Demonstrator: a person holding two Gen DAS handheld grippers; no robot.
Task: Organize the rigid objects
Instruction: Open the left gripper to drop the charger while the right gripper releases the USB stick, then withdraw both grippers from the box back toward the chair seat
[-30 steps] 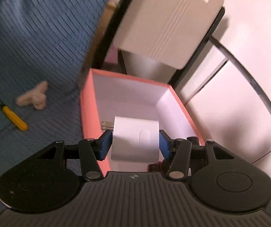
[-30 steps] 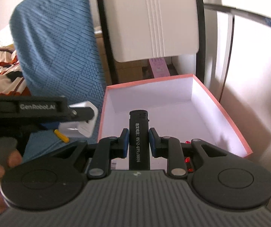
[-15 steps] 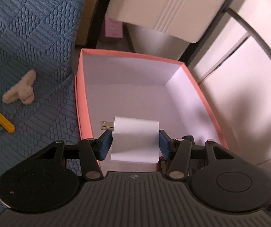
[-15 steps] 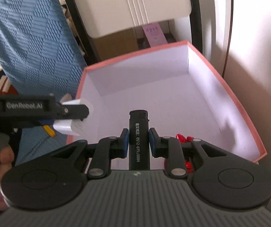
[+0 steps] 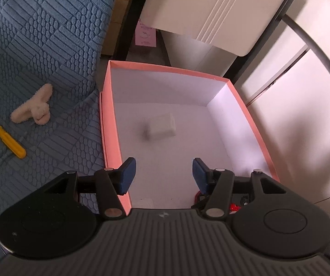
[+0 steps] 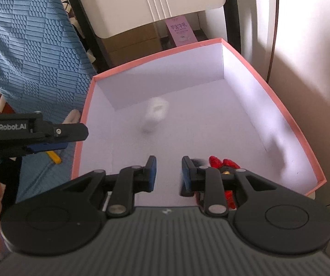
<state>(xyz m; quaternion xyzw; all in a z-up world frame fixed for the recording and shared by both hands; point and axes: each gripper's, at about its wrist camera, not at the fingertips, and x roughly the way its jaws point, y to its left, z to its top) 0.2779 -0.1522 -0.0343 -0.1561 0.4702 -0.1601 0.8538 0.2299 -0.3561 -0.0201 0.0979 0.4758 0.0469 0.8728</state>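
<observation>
Both loads had left my jaws since the earlier pictures, where my left gripper carried a white plug adapter and my right a black lighter. My left gripper (image 5: 163, 172) now stood about half open with nothing between its pads, poised over the near end of the pink box (image 5: 109, 124). My right gripper (image 6: 167, 173) was opening, its jaws parted a little and empty, also above the box's near end. The white plug adapter (image 5: 161, 128) showed blurred over the middle of the box floor, so I judged it was dropping or had just landed. A dark blurred shape just beside my right gripper's outer finger may have been the lighter, though I could not tell for certain. Red pieces (image 6: 222, 163) lay at the box's near right corner, partly hidden behind that gripper.

Outside the box, on the blue textured cover (image 5: 38, 46) to its left, a yellow utility knife (image 5: 9, 141) and a fluffy cream hair clip (image 5: 32, 111) lay apart from each other. By my reckoning the sorting was partly done: a few things were boxed, and the knife at least was left to fetch.
</observation>
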